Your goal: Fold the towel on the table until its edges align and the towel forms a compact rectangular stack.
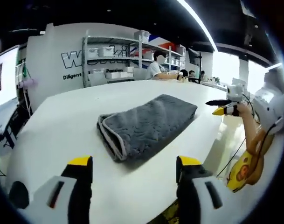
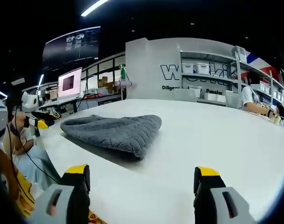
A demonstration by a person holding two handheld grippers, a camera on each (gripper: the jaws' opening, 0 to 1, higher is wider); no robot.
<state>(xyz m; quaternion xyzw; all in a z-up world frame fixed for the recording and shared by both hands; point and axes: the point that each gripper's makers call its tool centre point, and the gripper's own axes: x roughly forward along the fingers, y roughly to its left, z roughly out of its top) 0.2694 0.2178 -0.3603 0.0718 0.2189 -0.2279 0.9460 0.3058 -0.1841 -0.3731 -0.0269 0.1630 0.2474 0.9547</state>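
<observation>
Left gripper view showed the left gripper (image 1: 132, 175) with jaws wide apart, empty, short of the folded grey towel (image 1: 146, 123) on the white table (image 1: 62, 126); the right gripper (image 2: 144, 184) likewise gaped empty.

The left gripper (image 1: 135, 175) has two broad jaws in white plastic, each with a black inner face and a yellow cap at the tip. A dark slot with a thin red line sits on the white shell of the left-hand jaw, and a plain dark slot on the other. In the left gripper view, the right gripper (image 1: 224, 107) has a white body, a black pointed jaw above a yellow-tipped one, and thin black cables trailing from it. In its own view the right gripper (image 2: 144, 179) has the same white jaws, black inside, yellow at the tips, with grey recessed slots. The person's clothing (image 1: 244, 173) is yellow with a brown and orange print.
</observation>
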